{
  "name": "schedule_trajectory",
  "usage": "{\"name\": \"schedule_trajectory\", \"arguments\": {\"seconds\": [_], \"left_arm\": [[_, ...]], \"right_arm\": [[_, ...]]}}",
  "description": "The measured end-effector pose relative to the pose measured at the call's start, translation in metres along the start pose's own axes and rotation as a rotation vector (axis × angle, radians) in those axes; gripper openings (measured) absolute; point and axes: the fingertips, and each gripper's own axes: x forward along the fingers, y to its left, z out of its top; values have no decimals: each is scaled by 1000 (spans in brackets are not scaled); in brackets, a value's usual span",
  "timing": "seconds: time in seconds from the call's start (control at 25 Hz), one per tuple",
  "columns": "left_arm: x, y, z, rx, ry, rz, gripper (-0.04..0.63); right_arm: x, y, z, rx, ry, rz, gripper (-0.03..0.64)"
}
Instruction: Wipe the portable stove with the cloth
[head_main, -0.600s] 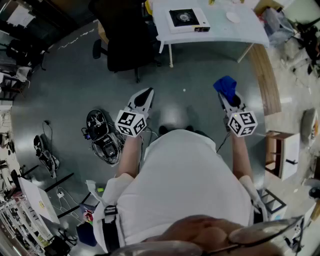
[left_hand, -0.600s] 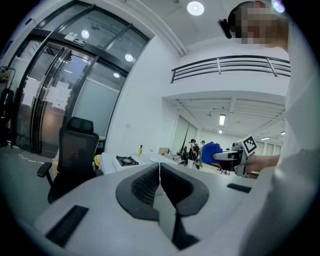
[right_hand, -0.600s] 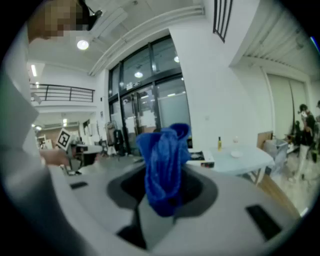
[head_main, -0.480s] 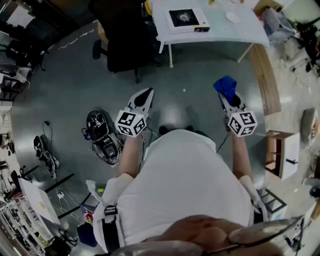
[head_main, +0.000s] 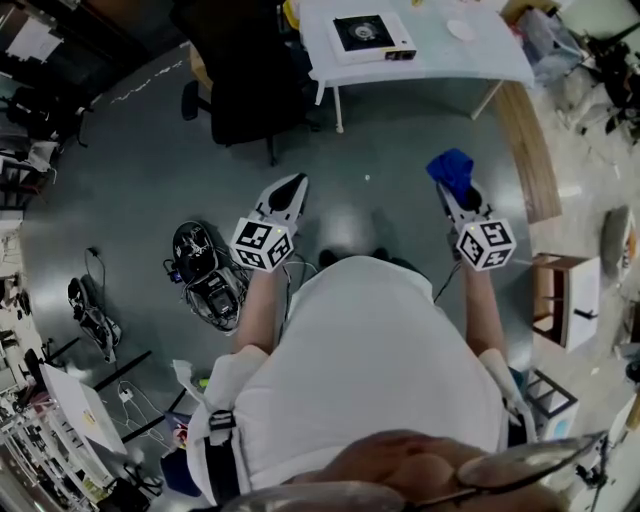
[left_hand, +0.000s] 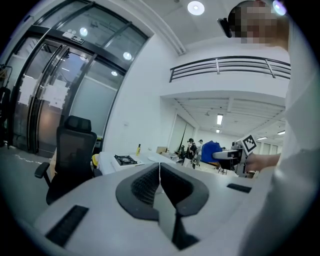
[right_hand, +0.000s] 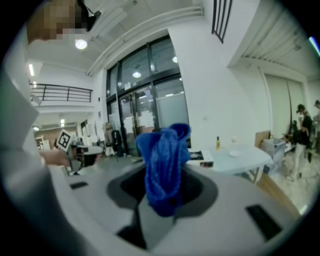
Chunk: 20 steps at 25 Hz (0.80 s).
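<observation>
Floor (head_main: 130, 170), grey and faintly glossy, spreads under the standing person. Tangled gear (head_main: 205, 275) lies on it at the left, with a black office chair (head_main: 235, 80) beyond. The left gripper (head_main: 290, 187) has its jaws pressed together on nothing. The portable stove (head_main: 372, 35) sits on a white table (head_main: 470, 65), well apart from both grippers. The right gripper (head_main: 447, 192) is clamped on the blue cloth (head_main: 452, 168), which bunches above its jaws. At the right edge stands an open box (head_main: 568, 300), contents unclear.
</observation>
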Motion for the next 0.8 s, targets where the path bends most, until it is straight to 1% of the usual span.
{"name": "schedule_trajectory", "arguments": {"seconds": [0.52, 0.8], "left_arm": [[-18, 23, -6, -4, 26, -49, 37], [-34, 43, -10, 7, 43, -80, 37]], "right_arm": [[3, 29, -8, 19, 17, -51, 155], [10, 58, -17, -11, 55, -54, 155]]}}
